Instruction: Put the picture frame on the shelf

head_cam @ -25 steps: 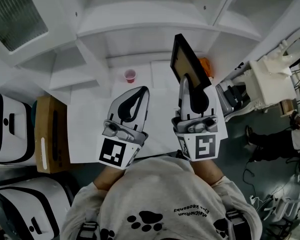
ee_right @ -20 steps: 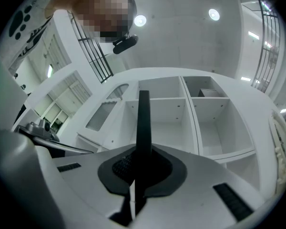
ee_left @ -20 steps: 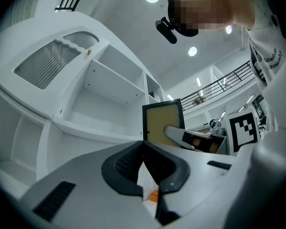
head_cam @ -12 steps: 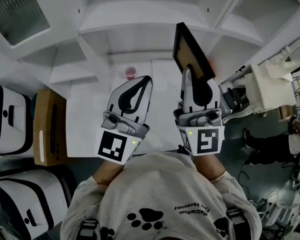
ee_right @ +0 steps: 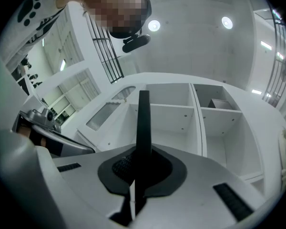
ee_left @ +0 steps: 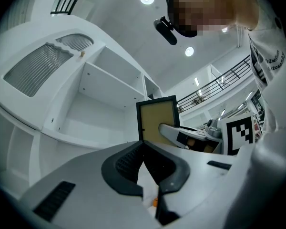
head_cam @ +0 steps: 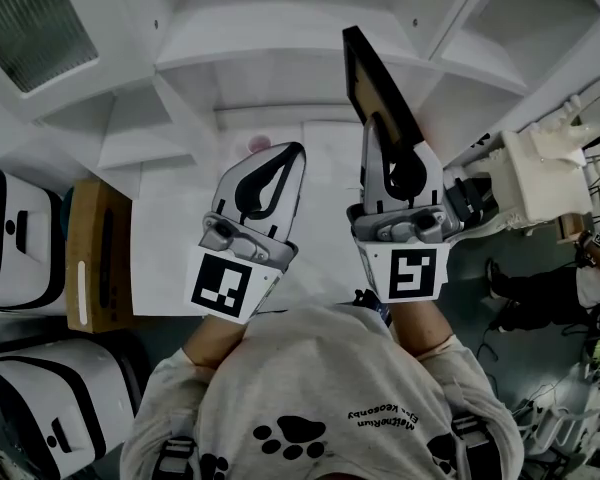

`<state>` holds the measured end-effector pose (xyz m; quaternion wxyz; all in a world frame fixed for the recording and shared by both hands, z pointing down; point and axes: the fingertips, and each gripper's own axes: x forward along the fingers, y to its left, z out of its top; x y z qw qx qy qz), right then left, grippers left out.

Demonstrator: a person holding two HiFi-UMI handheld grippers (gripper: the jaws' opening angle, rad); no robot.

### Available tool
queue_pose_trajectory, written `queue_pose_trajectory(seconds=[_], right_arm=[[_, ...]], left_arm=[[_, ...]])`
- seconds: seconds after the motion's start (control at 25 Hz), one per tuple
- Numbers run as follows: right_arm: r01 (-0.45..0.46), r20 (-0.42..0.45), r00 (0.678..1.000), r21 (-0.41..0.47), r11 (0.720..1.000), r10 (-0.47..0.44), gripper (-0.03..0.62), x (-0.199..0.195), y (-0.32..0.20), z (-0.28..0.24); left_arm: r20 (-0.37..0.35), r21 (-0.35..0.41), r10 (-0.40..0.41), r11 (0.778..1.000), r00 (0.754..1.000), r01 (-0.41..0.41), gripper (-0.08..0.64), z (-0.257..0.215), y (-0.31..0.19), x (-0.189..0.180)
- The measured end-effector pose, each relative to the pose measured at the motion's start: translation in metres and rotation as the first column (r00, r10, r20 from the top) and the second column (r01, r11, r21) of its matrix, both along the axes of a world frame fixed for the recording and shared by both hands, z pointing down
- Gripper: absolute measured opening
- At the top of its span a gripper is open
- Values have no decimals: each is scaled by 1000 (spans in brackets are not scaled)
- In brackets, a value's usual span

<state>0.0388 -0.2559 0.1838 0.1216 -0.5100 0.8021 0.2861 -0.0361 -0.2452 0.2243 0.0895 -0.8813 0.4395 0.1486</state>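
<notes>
A black picture frame (head_cam: 377, 90) with a tan panel is held upright in my right gripper (head_cam: 385, 153), which is shut on its lower edge. In the right gripper view the picture frame (ee_right: 143, 128) shows edge-on between the jaws, in front of the white shelf (ee_right: 174, 106). The left gripper view shows the picture frame (ee_left: 157, 123) face-on, beside the shelf (ee_left: 93, 109). My left gripper (head_cam: 270, 173) is shut with nothing in it, level with the right one and to its left. The shelf's boards (head_cam: 270, 38) lie just beyond both grippers.
A white table (head_cam: 175, 238) lies below the grippers. A cardboard box (head_cam: 95, 263) stands at its left edge, with white cases (head_cam: 10, 258) further left. White equipment (head_cam: 540, 163) sits at the right. A grey box (ee_right: 224, 103) rests in an upper right shelf compartment.
My right gripper has lifted the picture frame higher and further toward the shelf. The left gripper rose slightly and now covers the pink cup on the table.
</notes>
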Motion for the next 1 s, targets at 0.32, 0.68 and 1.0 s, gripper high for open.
queue_pose_trajectory(seconds=[0.32,0.68,1.0], right_arm=[[-47,-57,997,73,996,52,40,-1,-10,-20],[-79,-188,976,158,984,108,40,-11,-22,-24],[-107,-328,929,211,972,174,40,-25,-45,-23]], left_arm=[[6,12,7,1000,1000,-7,20,-5,-9,5],[13,20,5,1000,1000,-5,20,-8,-22,5],[12,18,-12,1000,1000,12,19,-7,-36,-1]])
